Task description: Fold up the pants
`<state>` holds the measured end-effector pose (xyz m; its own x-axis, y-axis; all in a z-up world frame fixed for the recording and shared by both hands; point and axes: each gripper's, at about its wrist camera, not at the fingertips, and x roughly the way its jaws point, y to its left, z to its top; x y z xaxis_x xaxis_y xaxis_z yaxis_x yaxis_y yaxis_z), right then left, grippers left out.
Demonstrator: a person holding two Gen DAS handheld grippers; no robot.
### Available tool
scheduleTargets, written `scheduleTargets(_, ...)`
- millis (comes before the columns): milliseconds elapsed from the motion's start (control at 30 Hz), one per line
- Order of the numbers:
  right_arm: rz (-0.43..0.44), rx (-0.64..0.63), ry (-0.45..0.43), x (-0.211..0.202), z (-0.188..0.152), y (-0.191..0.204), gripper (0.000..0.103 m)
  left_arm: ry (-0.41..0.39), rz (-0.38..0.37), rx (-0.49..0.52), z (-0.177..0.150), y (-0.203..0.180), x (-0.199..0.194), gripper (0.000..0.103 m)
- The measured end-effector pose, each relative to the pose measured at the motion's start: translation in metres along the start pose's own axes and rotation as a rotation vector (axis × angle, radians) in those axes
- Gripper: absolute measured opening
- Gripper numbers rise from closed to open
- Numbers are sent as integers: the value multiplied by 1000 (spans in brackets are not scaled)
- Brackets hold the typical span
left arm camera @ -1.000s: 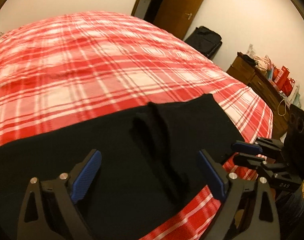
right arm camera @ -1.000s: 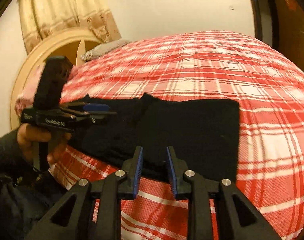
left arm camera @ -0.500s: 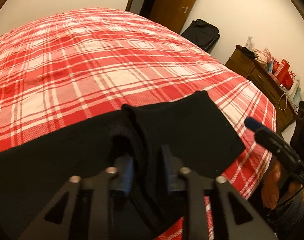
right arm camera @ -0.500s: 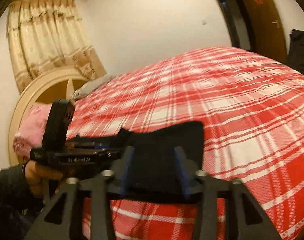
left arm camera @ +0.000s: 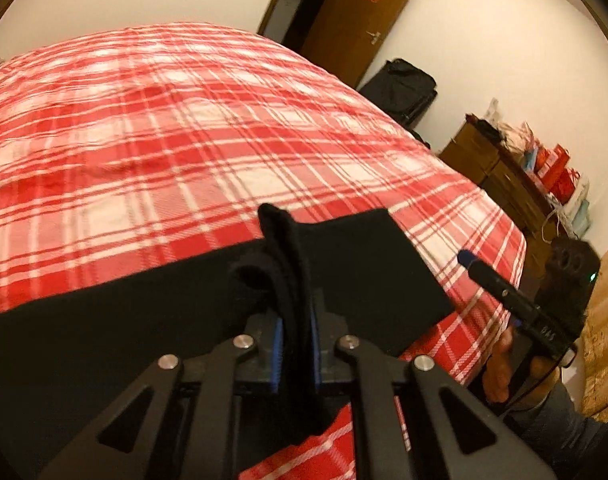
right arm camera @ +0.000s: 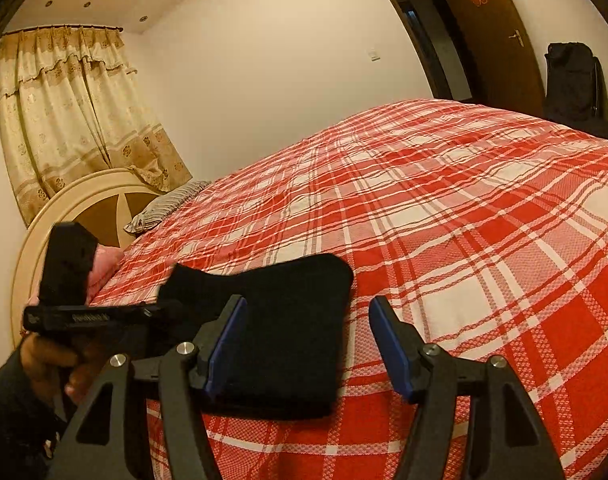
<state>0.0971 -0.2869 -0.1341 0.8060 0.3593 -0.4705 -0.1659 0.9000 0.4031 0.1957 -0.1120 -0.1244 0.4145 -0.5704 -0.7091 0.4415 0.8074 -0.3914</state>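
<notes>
Black pants (left arm camera: pixel 363 276) lie along the near edge of a bed with a red and white plaid cover (left arm camera: pixel 192 128). My left gripper (left arm camera: pixel 296 340) is shut on a raised ridge of the pants fabric and lifts it above the flat part. In the right wrist view the pants (right arm camera: pixel 292 320) show as a dark folded slab near the bed edge. My right gripper (right arm camera: pixel 307 344) is open and empty, its jaws wide apart just above the pants' right end. The left gripper (right arm camera: pixel 104 316) shows at the left of that view, held by a hand.
A round headboard (right arm camera: pixel 76 208) and a pillow (right arm camera: pixel 164 208) stand at the bed's left end. A brown door (left arm camera: pixel 359 16), a black bag (left arm camera: pixel 403 88) and a wooden dresser (left arm camera: pixel 499 176) with red items stand beyond the right end. Curtains (right arm camera: pixel 72 112) hang behind the headboard.
My left gripper closed on a ridge of the pants and raised it. My right gripper opened wide and lifted away from the bed edge, tilting its view upward.
</notes>
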Motion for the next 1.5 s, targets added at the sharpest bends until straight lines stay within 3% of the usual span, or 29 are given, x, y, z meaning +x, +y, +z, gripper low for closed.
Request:
scheduleTargets(233,9,-51,24,6,-7,13,65,-9,28,-92,-6,40,-30,11)
scheduleTargets(567,100,-189,62,12,-20,46,65,29,75,-192,-36,83,-17,11)
scheduleTargets(700,139,-244,132,22,-30,58,65,32,91,-172,-42,87,-9,12)
scheduleTargets(867,45,-248,322,58,-49,51,65,8,116,-144,-42,88,-5,19)
scheduleTargets(1000,51,-260,318,57,-49,51,65,2,126,-112,-43,85,-6,20)
scheduleTargets(1100,-5,-308,296,50,-48,56,65,-9,145,-105,-43,83,-16,30)
scheduleTargets(1167,-35,-353,257,42,-43,64,65,-52,181,-82,-42,82,-30,56)
scheduleTargets(1233,-34,-392,212,33,-37,75,65,-85,225,-59,-42,83,-39,64)
scheduleTargets(1300,24,-391,193,26,-31,86,65,-84,258,-43,-42,88,-41,65)
scheduleTargets(1400,130,-376,266,37,-34,97,66,-40,298,-46,-44,96,-29,65)
scheduleTargets(1500,115,-420,372,58,-52,104,66,-34,304,-57,-48,100,-23,65)
